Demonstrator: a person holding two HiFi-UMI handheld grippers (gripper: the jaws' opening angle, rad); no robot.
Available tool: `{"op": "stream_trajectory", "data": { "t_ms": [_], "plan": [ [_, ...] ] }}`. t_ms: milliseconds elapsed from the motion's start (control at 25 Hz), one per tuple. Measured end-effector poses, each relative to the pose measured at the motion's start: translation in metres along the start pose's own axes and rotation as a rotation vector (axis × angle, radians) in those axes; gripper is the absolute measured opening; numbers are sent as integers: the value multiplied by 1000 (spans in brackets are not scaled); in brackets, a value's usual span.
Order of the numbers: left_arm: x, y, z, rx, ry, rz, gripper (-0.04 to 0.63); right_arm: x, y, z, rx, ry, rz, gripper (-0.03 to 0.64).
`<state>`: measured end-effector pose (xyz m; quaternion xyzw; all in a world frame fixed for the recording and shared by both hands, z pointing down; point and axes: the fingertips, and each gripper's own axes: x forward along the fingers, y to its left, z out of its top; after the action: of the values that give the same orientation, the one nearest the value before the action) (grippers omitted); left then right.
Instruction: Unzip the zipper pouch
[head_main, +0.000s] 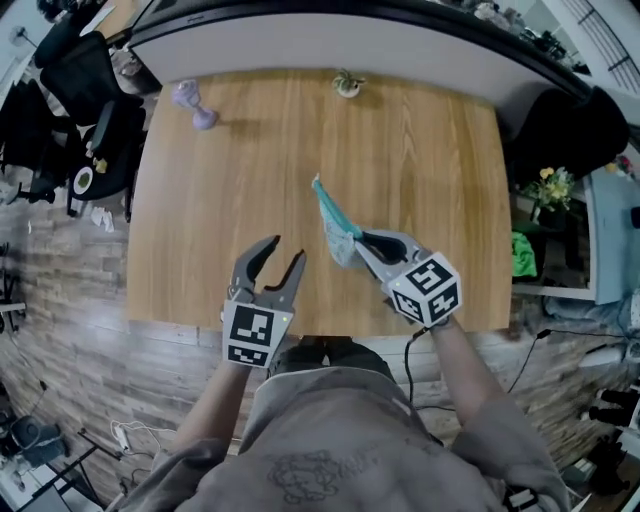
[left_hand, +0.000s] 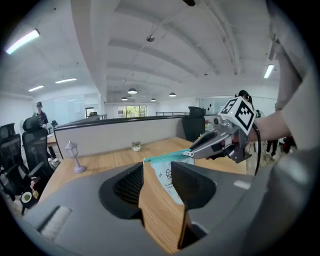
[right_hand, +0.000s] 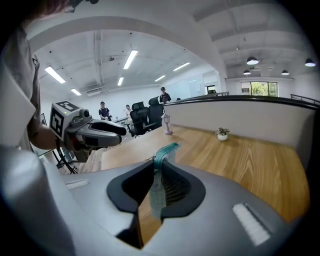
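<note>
The teal zipper pouch (head_main: 335, 218) hangs in the air above the wooden table (head_main: 430, 150), its zipper edge on top. My right gripper (head_main: 360, 243) is shut on the pouch's near end; in the right gripper view the fabric (right_hand: 161, 159) is pinched between the jaws. My left gripper (head_main: 286, 251) stands open to the left of the pouch, apart from it, with nothing between its fingers. In the left gripper view the pouch (left_hand: 169, 176) shows beyond the open jaws, and the right gripper (left_hand: 193, 151) holds it at the zipper end.
A small purple lamp figure (head_main: 196, 104) stands at the table's far left and a little potted plant (head_main: 347, 84) at its far edge. Office chairs (head_main: 95, 140) stand left of the table. A low partition wall runs behind it.
</note>
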<state>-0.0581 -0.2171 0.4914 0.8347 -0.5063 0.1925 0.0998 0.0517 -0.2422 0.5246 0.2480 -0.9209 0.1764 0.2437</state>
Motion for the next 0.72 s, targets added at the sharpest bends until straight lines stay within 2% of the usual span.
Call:
{"op": "stream_trajectory", "data": {
  "t_ms": [280, 520, 640, 720],
  "plan": [
    [-32, 0, 52, 60, -88, -2, 173, -42, 31, 52, 9, -116, 38, 57],
    [-50, -1, 54, 54, -104, 6, 173, -60, 42, 68, 40, -171, 68, 57],
    [-55, -7, 61, 88, -132, -33, 173, -64, 48, 74, 47, -180, 97, 57],
    [-58, -20, 72, 156, -167, -93, 173, -68, 52, 77, 50, -178, 129, 57]
  ]
}}
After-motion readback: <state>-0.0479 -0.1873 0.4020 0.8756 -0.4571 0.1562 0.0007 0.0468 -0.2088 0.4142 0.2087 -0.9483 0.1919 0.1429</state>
